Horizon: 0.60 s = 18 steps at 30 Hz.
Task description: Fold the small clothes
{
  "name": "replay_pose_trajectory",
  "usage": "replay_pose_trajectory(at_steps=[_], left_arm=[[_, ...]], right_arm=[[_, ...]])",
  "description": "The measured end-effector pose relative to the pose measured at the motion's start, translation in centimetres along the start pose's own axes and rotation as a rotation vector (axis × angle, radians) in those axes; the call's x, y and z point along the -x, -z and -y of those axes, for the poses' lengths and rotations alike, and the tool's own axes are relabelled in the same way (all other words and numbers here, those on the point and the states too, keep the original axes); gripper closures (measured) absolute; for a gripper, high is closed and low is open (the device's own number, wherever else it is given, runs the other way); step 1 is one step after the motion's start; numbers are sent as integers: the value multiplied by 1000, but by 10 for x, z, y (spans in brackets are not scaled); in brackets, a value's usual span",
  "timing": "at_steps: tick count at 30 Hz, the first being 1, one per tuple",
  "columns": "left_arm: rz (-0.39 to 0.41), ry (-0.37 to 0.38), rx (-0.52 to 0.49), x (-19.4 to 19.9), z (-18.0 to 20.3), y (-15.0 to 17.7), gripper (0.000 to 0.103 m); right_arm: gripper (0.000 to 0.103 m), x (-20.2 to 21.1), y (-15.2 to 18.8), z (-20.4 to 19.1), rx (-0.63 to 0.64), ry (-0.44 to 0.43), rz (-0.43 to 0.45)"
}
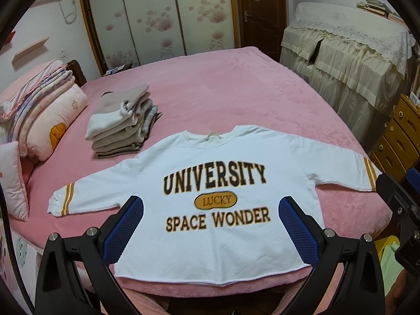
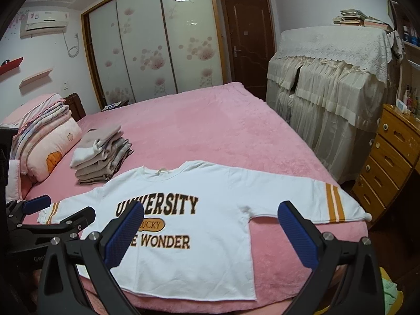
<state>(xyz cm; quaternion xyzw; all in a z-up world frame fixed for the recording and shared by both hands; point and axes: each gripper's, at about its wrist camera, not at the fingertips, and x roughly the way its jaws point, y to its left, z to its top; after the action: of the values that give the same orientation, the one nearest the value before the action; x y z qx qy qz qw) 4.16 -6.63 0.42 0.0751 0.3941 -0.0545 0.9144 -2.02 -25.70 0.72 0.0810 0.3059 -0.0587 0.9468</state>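
Jaws apart on both the left gripper (image 1: 211, 225) and right gripper (image 2: 211, 229), holding nothing.
A white sweatshirt (image 1: 210, 183) lies flat, sleeves spread, on the pink bed (image 1: 223, 94); folded clothes (image 1: 123, 123) sit far left.

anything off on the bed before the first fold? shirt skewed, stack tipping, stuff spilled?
Nothing stands out. The white sweatshirt lies flat, print up, both sleeves spread, on the pink bed. The folded stack beside it is slightly uneven but standing. Both grippers, left and right, are open and empty.
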Motion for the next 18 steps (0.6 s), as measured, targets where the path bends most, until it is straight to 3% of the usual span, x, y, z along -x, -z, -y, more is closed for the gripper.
replay_pose_trajectory(at_steps=[11,18], left_arm=[[114,79,-94,-14,56,-30,1],[146,171,-188,-48,116,-37,1]], right_arm=[[7,-17,-1,66,-101,111,-13],[10,-41,13,146,-245,225,-62]])
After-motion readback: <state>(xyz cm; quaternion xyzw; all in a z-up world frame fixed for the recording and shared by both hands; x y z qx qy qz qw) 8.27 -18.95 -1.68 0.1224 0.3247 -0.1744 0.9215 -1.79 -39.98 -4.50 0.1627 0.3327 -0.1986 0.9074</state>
